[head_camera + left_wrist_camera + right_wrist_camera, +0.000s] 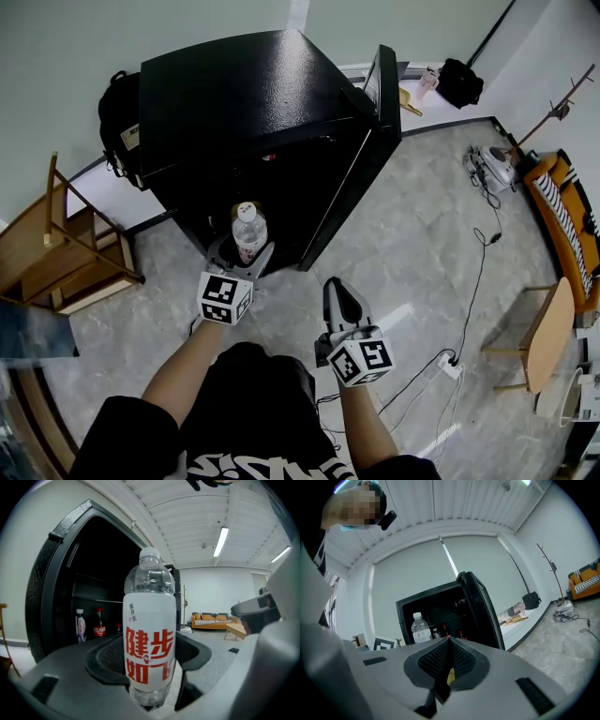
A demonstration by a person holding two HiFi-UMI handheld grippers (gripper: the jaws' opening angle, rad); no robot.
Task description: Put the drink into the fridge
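A clear drink bottle with a white label and red characters stands upright between the jaws of my left gripper, which is shut on it. In the left gripper view the bottle fills the middle, in front of the open black fridge. Two small bottles stand on a shelf inside. The fridge sits just beyond the bottle, its door swung open to the right. My right gripper hangs lower right, shut and empty; its jaws meet in the right gripper view.
A wooden chair stands left of the fridge, with a black backpack behind it. Cables and a power strip lie on the floor at the right, near a wooden stool and an orange sofa.
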